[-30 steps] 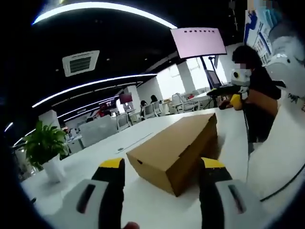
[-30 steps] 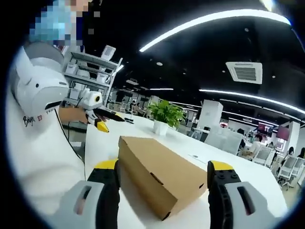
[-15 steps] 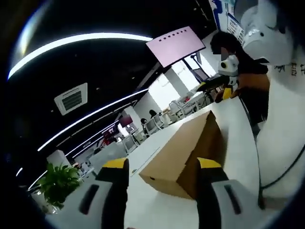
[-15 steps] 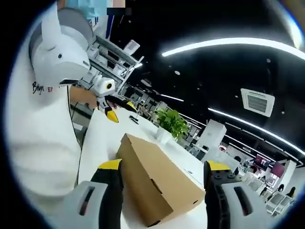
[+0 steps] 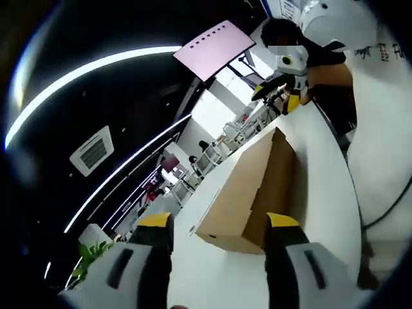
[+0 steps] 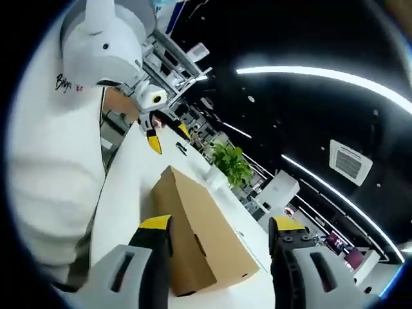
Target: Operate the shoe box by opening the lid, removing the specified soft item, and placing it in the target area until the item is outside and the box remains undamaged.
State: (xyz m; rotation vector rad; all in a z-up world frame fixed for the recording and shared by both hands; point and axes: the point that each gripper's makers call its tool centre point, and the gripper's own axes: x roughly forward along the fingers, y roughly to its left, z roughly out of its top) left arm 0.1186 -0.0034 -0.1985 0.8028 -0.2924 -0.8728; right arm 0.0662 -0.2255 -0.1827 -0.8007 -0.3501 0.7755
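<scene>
both grippers, left gripper (image 5: 217,225) and right gripper (image 6: 217,228), gape wide, empty, near the closed shoe box (image 5: 248,193).

A long white table (image 5: 322,193) carries a closed brown cardboard shoe box (image 5: 248,193), which sits flat on its top. Farther along the same table stands a leafy green plant (image 6: 230,164) in a white pot, apart from the box.

The closed shoe box (image 5: 248,193) sits mid-desk (image 5: 322,167), bare desktop open along both its long sides. A potted plant (image 6: 230,164) stands near the far edge, and a person (image 5: 322,64) at one end.
</scene>
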